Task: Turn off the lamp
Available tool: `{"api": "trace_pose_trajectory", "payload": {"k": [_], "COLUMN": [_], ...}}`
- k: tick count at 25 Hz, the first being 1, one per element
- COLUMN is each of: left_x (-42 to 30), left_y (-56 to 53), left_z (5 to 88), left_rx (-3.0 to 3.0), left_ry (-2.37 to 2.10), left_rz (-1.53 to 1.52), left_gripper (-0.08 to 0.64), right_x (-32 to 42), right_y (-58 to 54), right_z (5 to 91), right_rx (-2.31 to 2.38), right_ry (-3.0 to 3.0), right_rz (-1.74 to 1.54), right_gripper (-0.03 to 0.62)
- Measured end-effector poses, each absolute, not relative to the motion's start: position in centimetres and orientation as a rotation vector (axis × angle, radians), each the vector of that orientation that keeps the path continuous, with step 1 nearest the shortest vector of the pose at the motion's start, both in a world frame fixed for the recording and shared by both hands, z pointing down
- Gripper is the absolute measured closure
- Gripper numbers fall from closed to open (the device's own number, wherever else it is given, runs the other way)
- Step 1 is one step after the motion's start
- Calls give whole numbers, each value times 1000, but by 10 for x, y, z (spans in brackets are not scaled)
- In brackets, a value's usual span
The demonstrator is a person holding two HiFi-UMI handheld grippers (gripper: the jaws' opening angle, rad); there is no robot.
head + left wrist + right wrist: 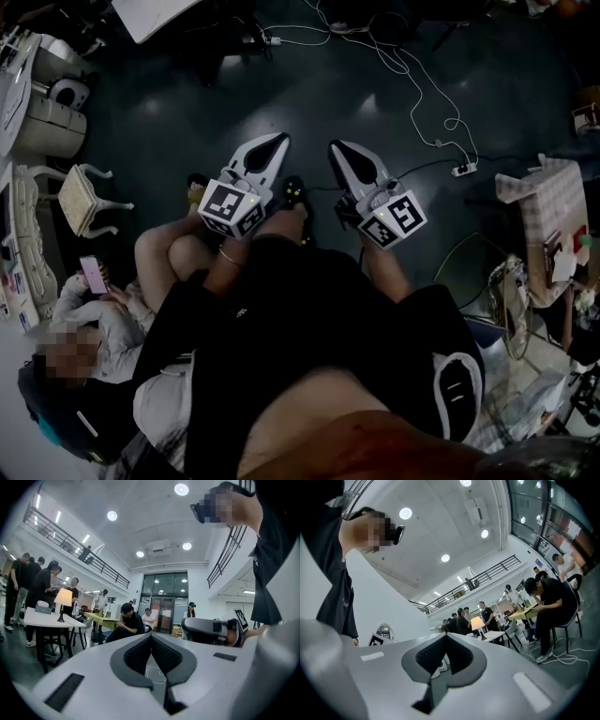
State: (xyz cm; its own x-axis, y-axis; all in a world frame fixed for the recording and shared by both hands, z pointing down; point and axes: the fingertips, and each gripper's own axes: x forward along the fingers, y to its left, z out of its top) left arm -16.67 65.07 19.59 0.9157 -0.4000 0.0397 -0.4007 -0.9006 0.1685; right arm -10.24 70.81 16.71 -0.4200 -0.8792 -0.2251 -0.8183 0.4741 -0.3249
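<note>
While the lamp is well out of reach, the step in hand is judged to be the approach, not the switching. Both claws are carried in front of the body. The left claw (277, 142) and the right claw (339, 150) each have their jaws closed together with nothing between them.

Closed jaws suit a push on a button. A rotary or cord switch would call for opening one claw first. Which kind the lamp has cannot be told at this range.

Underfoot, white cables (417, 89) run across the dark floor (169, 112), and the path should be picked to step clear of them. Farther on, a seated person (126, 620) sits toward the middle of the room and should be passed with room to spare.

Farthest off, the lamp (63, 598) stands lit on a white table (44, 619), near a small box (42, 607). A group of standing people (40, 581) is just beside that table. The approach should come from the table's free side. The chosen claw should be brought to the lamp's base or stem slowly, so that the lamp is not tipped.
</note>
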Motion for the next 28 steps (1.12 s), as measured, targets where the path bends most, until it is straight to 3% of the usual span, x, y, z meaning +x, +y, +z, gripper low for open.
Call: {"api": "trace_pose_trajectory", "payload": {"k": [28], "left_x": [-129], "left_y": [513], "left_z": [220], "left_rx": [2848], "left_ry": [-691], "left_rz": [9], "left_gripper": [552], "right_x": [-70], "right_y": [559], "right_z": [184], "right_rx": [-1360], "right_ry": [2466], "right_rz": [-310], "right_gripper": [592]}}
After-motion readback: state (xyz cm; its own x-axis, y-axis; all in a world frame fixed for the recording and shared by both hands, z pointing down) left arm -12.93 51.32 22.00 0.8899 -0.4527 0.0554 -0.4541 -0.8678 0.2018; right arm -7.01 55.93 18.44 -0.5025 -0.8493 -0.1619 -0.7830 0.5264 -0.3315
